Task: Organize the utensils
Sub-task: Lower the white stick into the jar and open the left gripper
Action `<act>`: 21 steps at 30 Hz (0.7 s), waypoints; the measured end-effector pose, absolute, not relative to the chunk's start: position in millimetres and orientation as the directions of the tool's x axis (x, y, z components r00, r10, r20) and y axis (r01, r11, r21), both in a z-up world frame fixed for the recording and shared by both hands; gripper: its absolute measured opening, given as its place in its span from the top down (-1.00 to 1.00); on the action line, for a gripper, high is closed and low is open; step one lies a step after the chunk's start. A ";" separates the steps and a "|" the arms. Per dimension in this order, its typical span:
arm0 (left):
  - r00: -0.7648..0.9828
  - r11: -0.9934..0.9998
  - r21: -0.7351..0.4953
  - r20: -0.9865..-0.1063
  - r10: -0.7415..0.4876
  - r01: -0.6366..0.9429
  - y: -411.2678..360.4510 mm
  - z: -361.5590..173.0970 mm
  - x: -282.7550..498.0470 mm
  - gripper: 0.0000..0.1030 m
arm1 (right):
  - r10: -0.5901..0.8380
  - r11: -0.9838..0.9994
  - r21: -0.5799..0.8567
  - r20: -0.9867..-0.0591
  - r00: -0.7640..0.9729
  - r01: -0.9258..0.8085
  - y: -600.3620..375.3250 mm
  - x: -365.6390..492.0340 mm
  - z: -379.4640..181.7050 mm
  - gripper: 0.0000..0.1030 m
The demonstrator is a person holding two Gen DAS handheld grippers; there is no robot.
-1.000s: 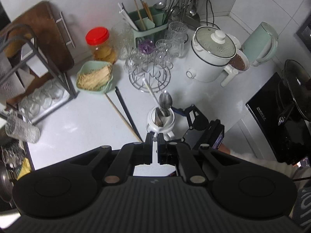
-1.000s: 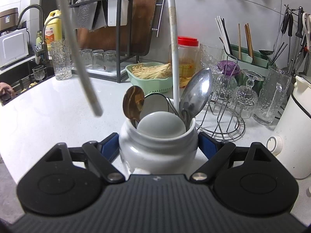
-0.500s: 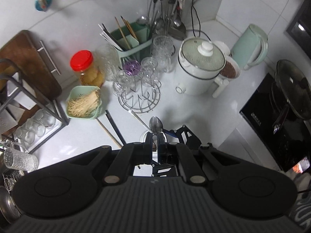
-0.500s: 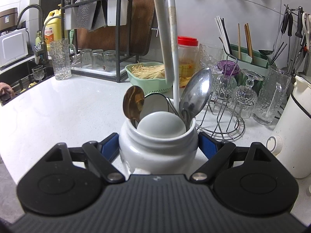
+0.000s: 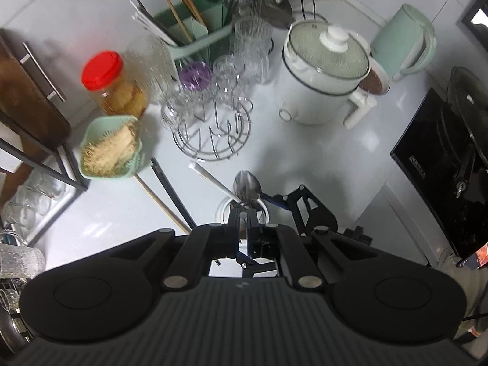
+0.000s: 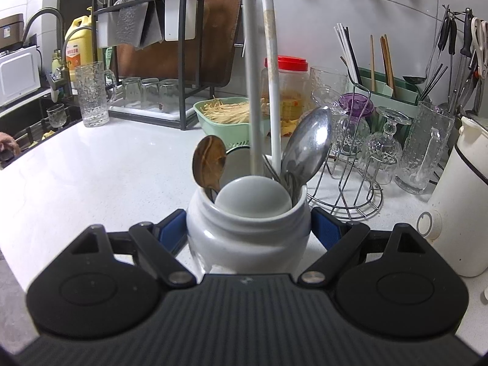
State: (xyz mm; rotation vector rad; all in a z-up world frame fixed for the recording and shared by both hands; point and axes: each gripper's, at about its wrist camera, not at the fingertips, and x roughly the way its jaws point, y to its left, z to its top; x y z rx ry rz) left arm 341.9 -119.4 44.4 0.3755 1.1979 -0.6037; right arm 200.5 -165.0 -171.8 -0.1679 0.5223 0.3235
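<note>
Jaws of the left gripper [image 5: 243,213] pinch a thin white stick [image 6: 252,91] going down into the white jar [image 6: 248,228], which the right gripper [image 6: 248,228] hugs by its sides. If the stick bumps the big metal spoon [image 6: 308,146] or gray ladle [image 6: 253,195], it could jam or tip things out.

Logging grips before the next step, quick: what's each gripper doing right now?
Left gripper: shut on a long pale utensil, lowered into the jar.
Right gripper: shut on the white jar.

- We are in a home kitchen: a white desk [image 6: 91,164] with a sink tap [image 6: 45,21] at its end.
- We see a dish rack [image 6: 146,45], a cooker pot [image 5: 326,70], a kettle [image 5: 405,42], and glasses [image 6: 378,149] drying.
</note>
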 end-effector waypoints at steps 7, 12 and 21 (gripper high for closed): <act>0.227 0.787 -0.036 -0.948 -0.221 0.616 -122.0 12.4 353.5 0.90 | 0.248 0.940 -0.077 -0.517 0.819 -0.333 -163.3 201.1 -171.4 -0.74; 0.218 0.795 -0.064 -0.946 -0.241 0.603 -115.5 -2.3 362.3 0.90 | 0.243 0.941 -0.077 -0.523 0.817 -0.329 -162.4 201.5 -170.7 -0.74; 0.279 0.805 -0.080 -0.914 -0.295 0.588 -98.4 1.7 352.9 0.02 | 0.232 0.944 -0.079 -0.532 0.814 -0.321 -161.0 202.7 -170.0 -0.74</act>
